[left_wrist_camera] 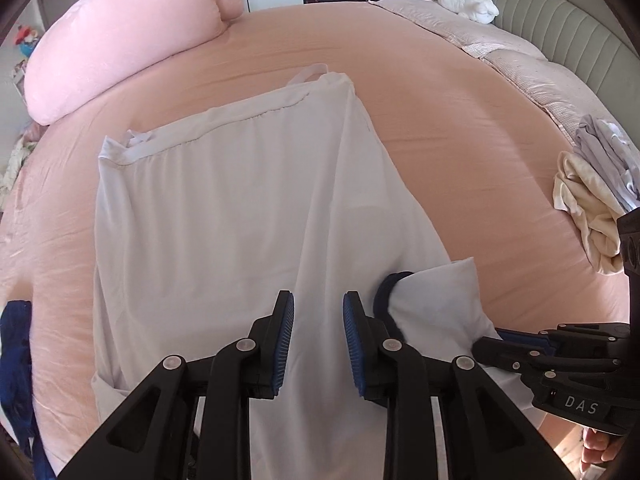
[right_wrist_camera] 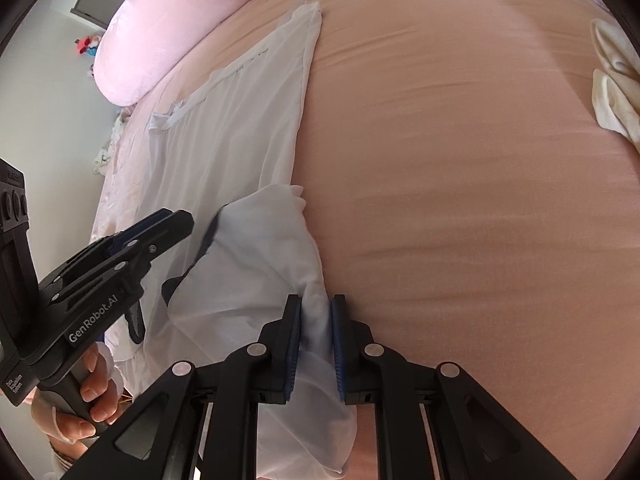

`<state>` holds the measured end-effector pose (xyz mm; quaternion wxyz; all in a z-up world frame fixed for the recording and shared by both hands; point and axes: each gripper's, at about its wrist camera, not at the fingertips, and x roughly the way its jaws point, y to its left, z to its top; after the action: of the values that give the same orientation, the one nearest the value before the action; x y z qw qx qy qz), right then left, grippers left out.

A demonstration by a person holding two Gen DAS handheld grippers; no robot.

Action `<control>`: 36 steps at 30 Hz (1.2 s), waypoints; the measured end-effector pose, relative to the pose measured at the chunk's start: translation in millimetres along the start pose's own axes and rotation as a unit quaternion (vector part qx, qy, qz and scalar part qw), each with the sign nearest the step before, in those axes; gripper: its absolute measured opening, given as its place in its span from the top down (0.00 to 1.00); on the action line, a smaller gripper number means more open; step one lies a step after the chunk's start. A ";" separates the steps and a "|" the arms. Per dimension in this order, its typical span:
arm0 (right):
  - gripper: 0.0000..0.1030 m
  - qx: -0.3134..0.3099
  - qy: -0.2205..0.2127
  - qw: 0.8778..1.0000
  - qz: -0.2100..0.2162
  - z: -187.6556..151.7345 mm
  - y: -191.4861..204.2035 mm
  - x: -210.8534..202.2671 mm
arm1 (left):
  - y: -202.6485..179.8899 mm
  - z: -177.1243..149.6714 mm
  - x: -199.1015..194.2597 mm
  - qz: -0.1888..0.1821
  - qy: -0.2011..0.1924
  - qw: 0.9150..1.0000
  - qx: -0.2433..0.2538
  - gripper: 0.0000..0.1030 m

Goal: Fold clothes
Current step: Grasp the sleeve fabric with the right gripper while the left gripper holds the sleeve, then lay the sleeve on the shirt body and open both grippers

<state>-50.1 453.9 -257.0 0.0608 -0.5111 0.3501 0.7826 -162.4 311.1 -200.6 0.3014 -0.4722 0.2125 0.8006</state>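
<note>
both grippers, left gripper point(left_wrist_camera: 318, 340) and right gripper point(right_wrist_camera: 316, 346), have narrow jaws pinching the white garment point(left_wrist_camera: 224, 208) hem on the bed point(left_wrist_camera: 460, 128); next, carry it toward the straps.

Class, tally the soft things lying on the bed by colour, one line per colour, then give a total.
White garment: 1
Pink duvet: 1
Cream cloth: 1
Grey cloth: 1
White plush toy: 1
Total: 5
</note>
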 end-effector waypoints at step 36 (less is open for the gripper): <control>0.41 -0.321 -0.117 0.914 -0.220 -79.8 100.4 -15.3 | 154.0 -134.1 -94.4 0.010 -0.028 0.986 -0.162 0.55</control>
<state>-28.0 334.2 -213.9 0.1047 -0.4716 -0.0506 0.8741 -148.2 88.6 -170.7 0.2192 -0.4897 0.0759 0.8405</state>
